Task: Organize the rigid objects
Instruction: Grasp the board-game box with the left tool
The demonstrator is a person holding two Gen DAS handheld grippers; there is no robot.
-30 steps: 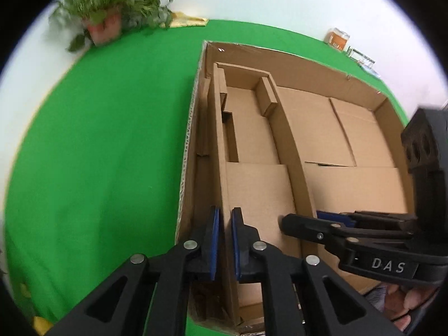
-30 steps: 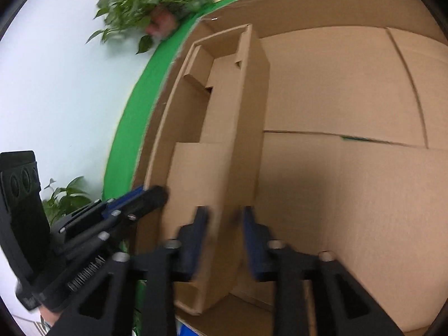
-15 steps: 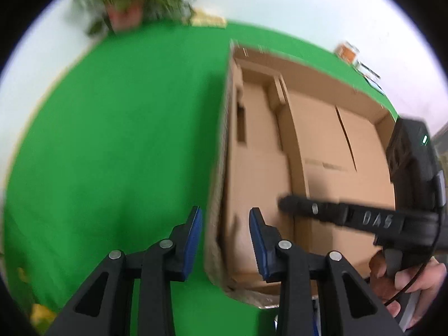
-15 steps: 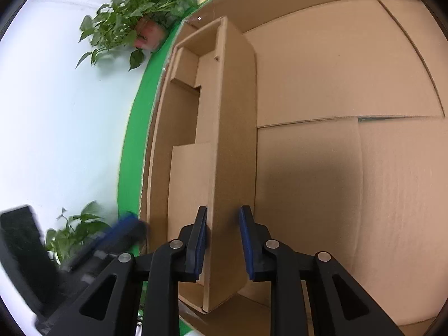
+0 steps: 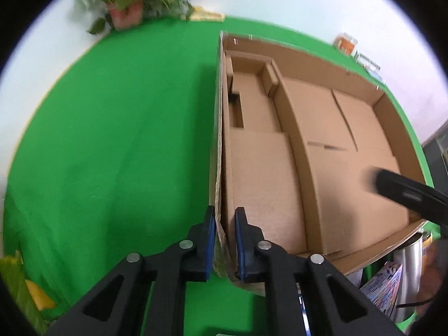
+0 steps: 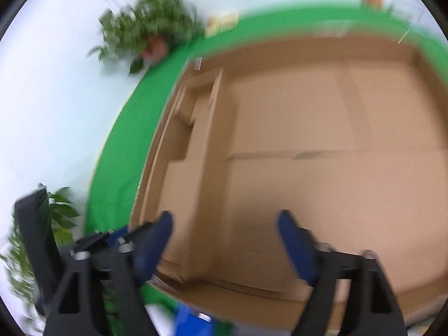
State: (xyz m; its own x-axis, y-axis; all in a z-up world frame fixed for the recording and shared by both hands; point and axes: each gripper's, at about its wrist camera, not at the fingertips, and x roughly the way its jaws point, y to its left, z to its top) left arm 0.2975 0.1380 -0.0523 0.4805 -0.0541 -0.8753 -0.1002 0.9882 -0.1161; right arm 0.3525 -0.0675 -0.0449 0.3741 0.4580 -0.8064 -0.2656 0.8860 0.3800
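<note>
A large open cardboard box (image 5: pixel 383 106) lies on the green table, with a cardboard insert (image 5: pixel 260 168) along its left side. My left gripper (image 5: pixel 225 225) is shut on the box's left wall (image 5: pixel 219 140) near its front corner. My right gripper (image 6: pixel 225 225) is open and empty above the front part of the box floor (image 6: pixel 322 196), right of the insert (image 6: pixel 196 168). One of its fingers (image 5: pixel 403 193) shows blurred in the left wrist view. The left gripper (image 6: pixel 123 238) shows at the lower left of the right wrist view.
A potted plant (image 5: pixel 126 5) stands at the table's far left corner. A second plant (image 6: pixel 58 218) is at the left. A metal can (image 5: pixel 411 260) and a printed packet (image 5: pixel 383 288) lie past the box's front right. An orange jar (image 5: pixel 345 42) stands far back.
My left gripper let go of the insert wall, shifted left and shut on the box's outer left wall. My right gripper released the insert's right wall, opened wide and pulled back.
</note>
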